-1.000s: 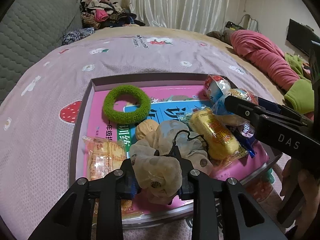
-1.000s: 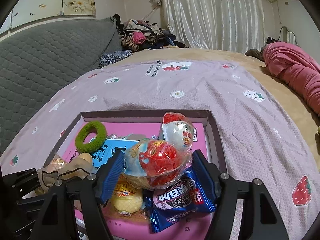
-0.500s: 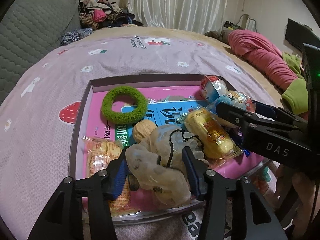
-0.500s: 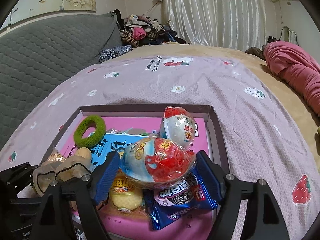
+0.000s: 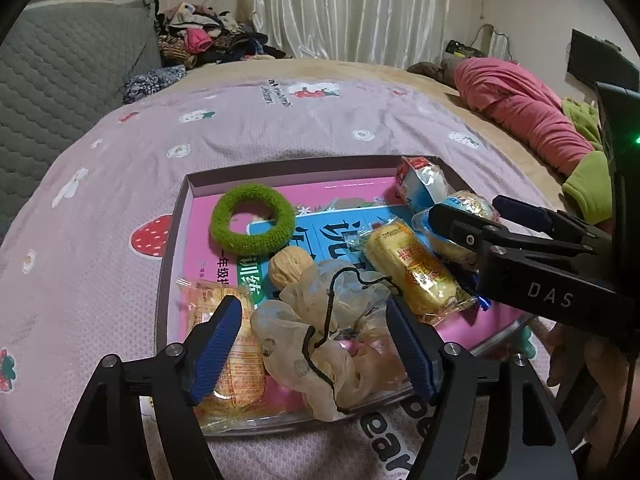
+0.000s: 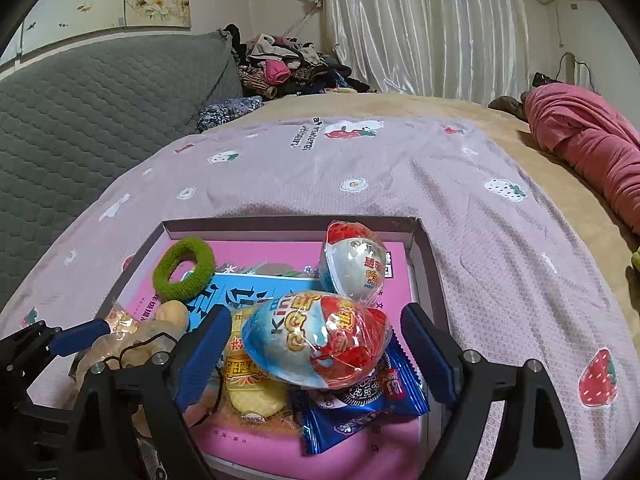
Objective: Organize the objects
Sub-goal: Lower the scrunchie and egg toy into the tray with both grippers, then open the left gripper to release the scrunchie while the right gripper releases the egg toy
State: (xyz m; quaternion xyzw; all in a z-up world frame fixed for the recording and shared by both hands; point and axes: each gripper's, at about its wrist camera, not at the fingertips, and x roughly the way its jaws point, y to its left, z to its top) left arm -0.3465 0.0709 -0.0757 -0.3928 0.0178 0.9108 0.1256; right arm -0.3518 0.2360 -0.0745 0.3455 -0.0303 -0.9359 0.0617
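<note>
Beige sheer drawstring pouch (image 5: 328,336) lies in the shallow grey cardboard tray (image 5: 172,240), between the left gripper (image 5: 316,340)'s released jaws. The right gripper (image 6: 320,354)'s jaws gape around a foil-wrapped red-and-blue egg (image 6: 316,344), not touching it.

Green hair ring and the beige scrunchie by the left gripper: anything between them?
Yes: a walnut sits between the green hair ring and the beige scrunchie, clearest in the left wrist view.

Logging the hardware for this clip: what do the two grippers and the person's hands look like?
Both the left gripper and right gripper are matte black angular frames with silver screws; their fingers carry ribbed blue pads. The left view shows white "DAS" lettering on the right gripper's side, a green light on the black body above it, a thin dark cable, and a bare hand beneath. No sleeve is visible.
</note>
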